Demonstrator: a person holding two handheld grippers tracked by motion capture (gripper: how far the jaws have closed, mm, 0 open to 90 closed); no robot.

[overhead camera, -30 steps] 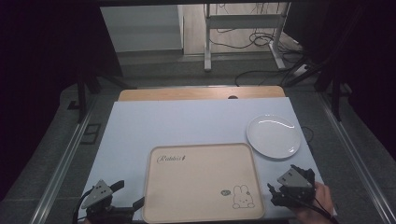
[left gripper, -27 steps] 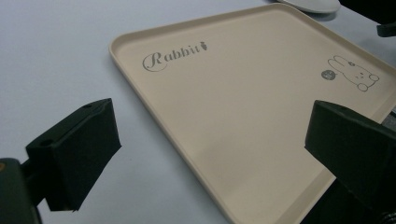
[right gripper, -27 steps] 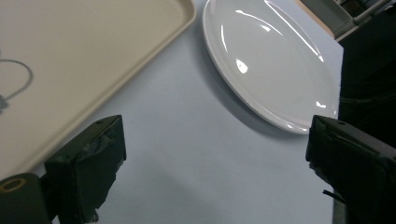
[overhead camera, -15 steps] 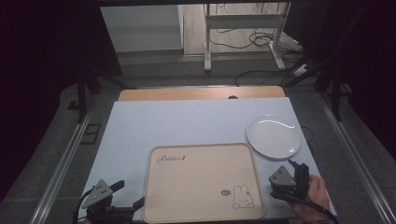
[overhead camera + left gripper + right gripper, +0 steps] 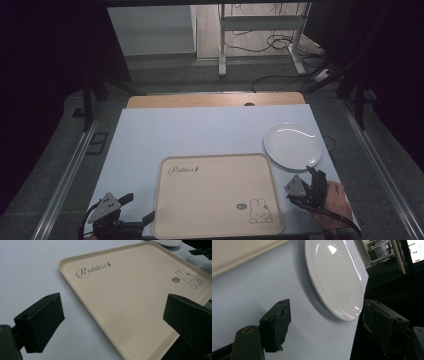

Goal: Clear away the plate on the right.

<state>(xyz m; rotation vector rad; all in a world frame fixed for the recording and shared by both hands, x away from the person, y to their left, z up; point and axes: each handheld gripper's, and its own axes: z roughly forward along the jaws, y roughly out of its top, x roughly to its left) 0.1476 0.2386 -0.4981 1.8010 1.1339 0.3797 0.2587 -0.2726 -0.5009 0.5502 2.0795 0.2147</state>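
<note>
Lying flat on the pale blue-white tabletop (image 5: 200, 135), a beige rectangular serving tray (image 5: 215, 192) with rounded corners and a low raised rim sits near the person's edge; its matte surface looks like plastic. Up and to its right, just beside the tray's far right corner, rests a glossy white round plate (image 5: 292, 145), smooth and catching light. A strip of wooden board (image 5: 215, 100) shows beyond the table's far edge, with cables on the floor behind.

The left gripper (image 5: 142, 222) hangs at the tray's near left corner, its blocky black jaws spread wide, one over the bare table and one over the tray's near edge. The right gripper (image 5: 314, 175), held in a hand (image 5: 335, 200), sits just short of the plate, jaws wide apart and empty.

Printed on the tray is "Rabbit" in grey script with a small carrot, and a line-drawn rabbit (image 5: 190, 278) in the opposite corner.
</note>
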